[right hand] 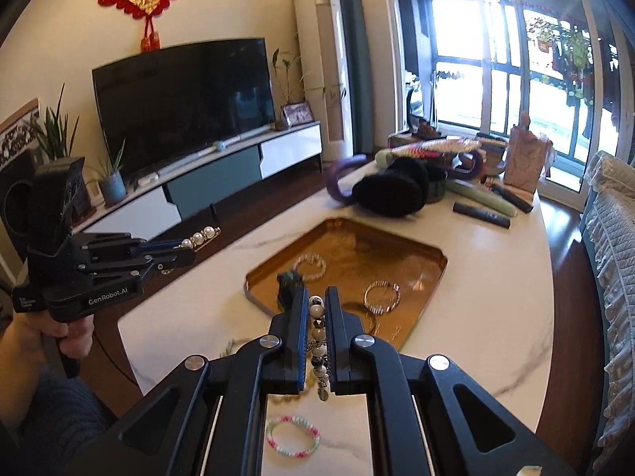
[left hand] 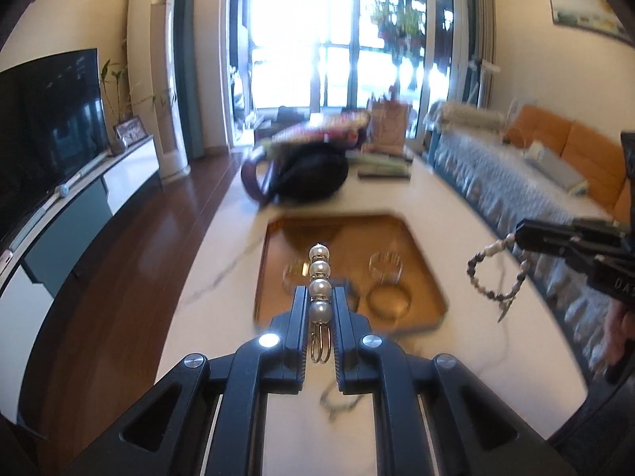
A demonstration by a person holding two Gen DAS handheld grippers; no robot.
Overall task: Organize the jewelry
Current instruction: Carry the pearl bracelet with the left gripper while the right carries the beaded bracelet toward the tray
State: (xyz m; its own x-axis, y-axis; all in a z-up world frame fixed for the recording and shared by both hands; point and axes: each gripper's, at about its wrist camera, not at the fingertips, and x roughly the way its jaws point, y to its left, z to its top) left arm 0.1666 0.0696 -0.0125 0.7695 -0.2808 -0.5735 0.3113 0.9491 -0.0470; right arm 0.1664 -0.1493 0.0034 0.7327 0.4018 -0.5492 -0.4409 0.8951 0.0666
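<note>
My left gripper (left hand: 320, 291) is shut on a pearl hair clip (left hand: 320, 277), whose pearls stick out past the fingertips and whose gold loop hangs behind them; the same clip (right hand: 200, 235) shows at the left in the right wrist view. My right gripper (right hand: 316, 291) is shut on a grey and white beaded bracelet (right hand: 317, 331); in the left wrist view that bracelet (left hand: 492, 273) dangles in a loop from its tips. Both grippers hang above the marble table, short of a gold tray (right hand: 430, 277) that holds a striped bangle (right hand: 381, 296), a white bead bracelet (right hand: 310, 265) and a gold ring bangle (left hand: 389, 302).
A pink and green bead bracelet (right hand: 293, 441) lies on the marble table (right hand: 496, 317) under my right gripper. Black earmuffs (right hand: 391, 192), a purple band, a paper bag (right hand: 526, 162) and dark sticks crowd the far end. A sofa (left hand: 516, 198) runs along the right, a TV cabinet (right hand: 238, 166) along the left.
</note>
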